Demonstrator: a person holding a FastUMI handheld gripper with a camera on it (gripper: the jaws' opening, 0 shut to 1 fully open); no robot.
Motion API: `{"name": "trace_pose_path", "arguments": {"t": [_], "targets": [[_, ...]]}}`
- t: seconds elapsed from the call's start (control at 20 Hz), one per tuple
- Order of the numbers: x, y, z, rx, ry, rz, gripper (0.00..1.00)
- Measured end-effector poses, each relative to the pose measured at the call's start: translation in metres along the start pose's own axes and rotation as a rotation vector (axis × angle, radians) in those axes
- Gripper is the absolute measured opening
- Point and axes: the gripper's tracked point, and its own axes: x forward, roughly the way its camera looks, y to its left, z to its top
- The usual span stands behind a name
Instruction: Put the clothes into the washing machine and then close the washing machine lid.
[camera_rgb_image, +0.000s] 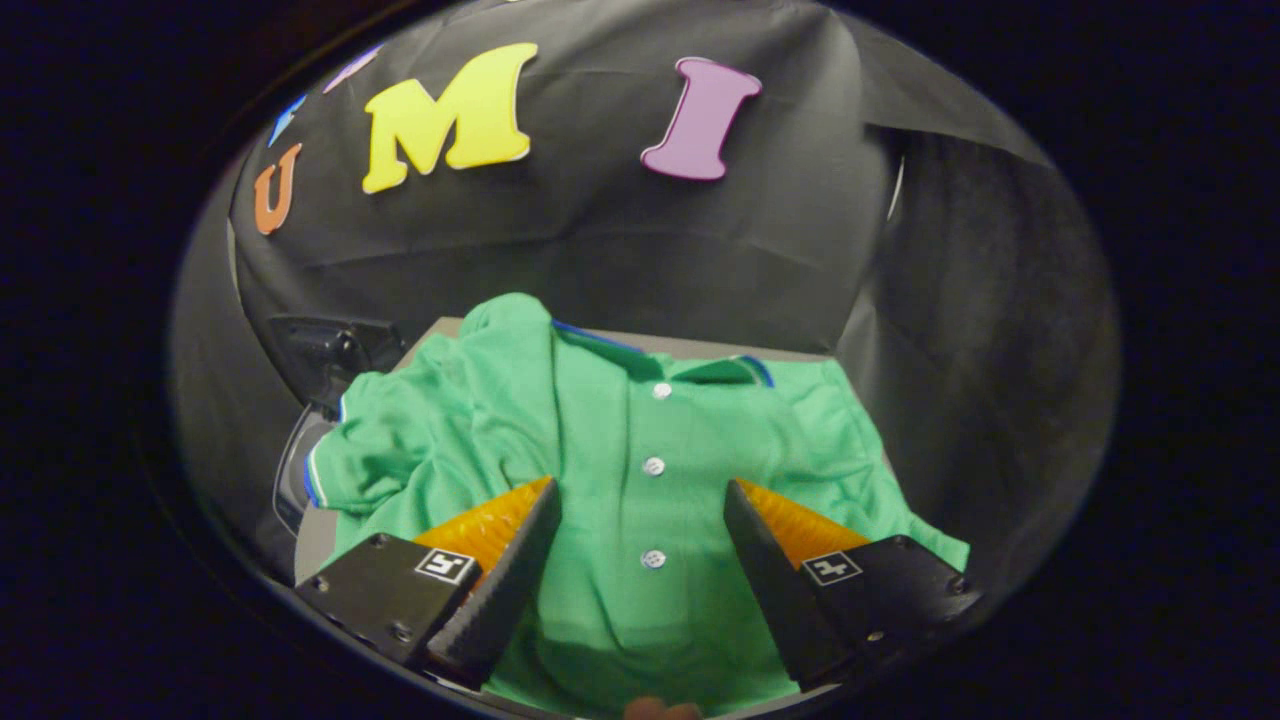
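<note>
The hand-held gripper (640, 560) hangs released, fingers spread wide above the green polo shirt (600, 450), which lies crumpled on the grey tabletop (318, 525) across the centre of the frame. The shirt's button placket runs straight ahead between the two fingers, collar at the far end, so the cloth sits directly below and ahead. A dark object (325, 350) at centre left may be the washing machine; I cannot tell.
</note>
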Motion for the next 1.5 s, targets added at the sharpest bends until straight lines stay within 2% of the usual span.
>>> {"name": "trace_pose_path", "arguments": {"t": [0.2, 0.25, 0.35, 0.45, 0.6, 0.85, 1.2, 1.5], "targets": [[-0.001, -0.002, -0.005, 0.08, -0.047, 0.018, 1.0], [-0.002, -0.003, -0.007, 0.061, -0.049, 0.023, 1.0], [-0.002, -0.001, -0.009, 0.068, 0.005, 0.035, 1.0], [0.0, 0.004, -0.01, 0.048, 0.067, 0.053, 0.94], [-0.001, 0.006, -0.004, 0.072, 0.083, 0.048, 0.09], [-0.011, 0.007, 0.005, 0.15, 0.067, 0.061, 0.05], [-0.086, 0.024, 0.059, 0.2, -0.084, 0.157, 0.05], [-0.144, 0.063, 0.109, 0.133, -0.207, 0.232, 0.05]]}}
